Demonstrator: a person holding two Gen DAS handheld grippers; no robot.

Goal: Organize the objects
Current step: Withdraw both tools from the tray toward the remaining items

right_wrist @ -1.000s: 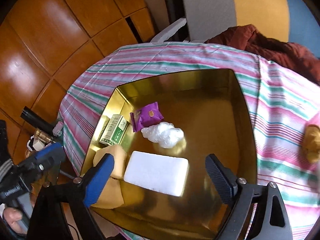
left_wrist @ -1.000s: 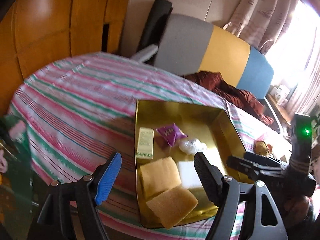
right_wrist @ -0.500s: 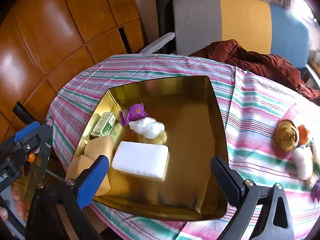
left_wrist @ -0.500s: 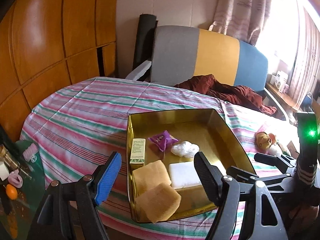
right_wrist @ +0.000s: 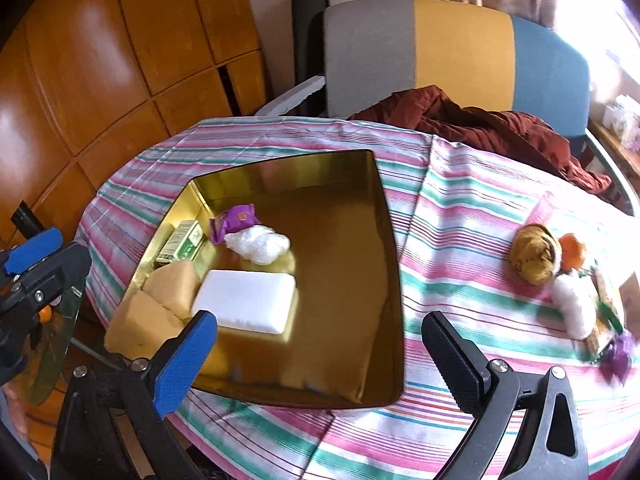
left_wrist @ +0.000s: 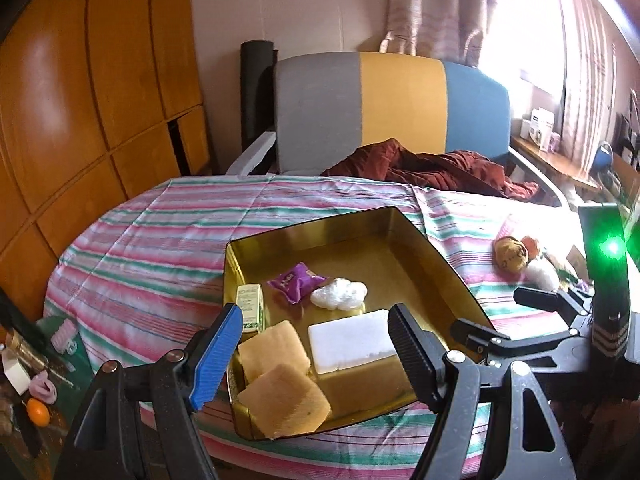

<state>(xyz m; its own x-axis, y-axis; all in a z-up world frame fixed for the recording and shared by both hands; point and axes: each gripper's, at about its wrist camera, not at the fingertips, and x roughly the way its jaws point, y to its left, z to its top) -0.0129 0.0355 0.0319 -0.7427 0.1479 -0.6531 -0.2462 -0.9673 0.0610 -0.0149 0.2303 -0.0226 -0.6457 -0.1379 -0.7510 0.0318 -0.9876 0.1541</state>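
- Left wrist view: the left gripper (left_wrist: pixel 314 350) hangs released above the near edge of the table (left_wrist: pixel 152 240), with nothing between its blue and black fingers.
- A gold tray (left_wrist: pixel 436 256) sits on the striped cloth near the table's near edge. Along its left wall lies a small green-and-cream box (left_wrist: pixel 251 307); just beside that, toward the tray's middle, are a purple packet (left_wrist: pixel 295 282) and a white crumpled wad (left_wrist: pixel 339 293), which touch.
- In the tray's near left corner two yellow sponges (left_wrist: pixel 280 380) overlap, and a white block (left_wrist: pixel 352 340) lies just to their right.
- The right gripper (left_wrist: pixel 496 320) shows at the right side, spread wide over the tray's right wall and empty.
- Near the table's right edge lies a brown plush toy (left_wrist: pixel 510 254) with a white wad (left_wrist: pixel 541 274) beside it.
- Right wrist view: the right gripper (right_wrist: pixel 320 350) is wide apart over the tray's (right_wrist: pixel 384 240) near wall, its jaws having just been opening, nothing between them.
- The white block (right_wrist: pixel 246 300) lies at the tray's left half, the sponges (right_wrist: pixel 160 300) against its left side, with the box (right_wrist: pixel 182 241), purple packet (right_wrist: pixel 236 220) and crumpled wad (right_wrist: pixel 258 243) beyond.
- The plush toy (right_wrist: pixel 534 254), the white wad (right_wrist: pixel 576 304) and a second purple packet (right_wrist: pixel 618 354) lie toward the table's (right_wrist: pixel 460 220) right edge, well apart from the tray.
- The left gripper (right_wrist: pixel 32 264) shows at the left edge.
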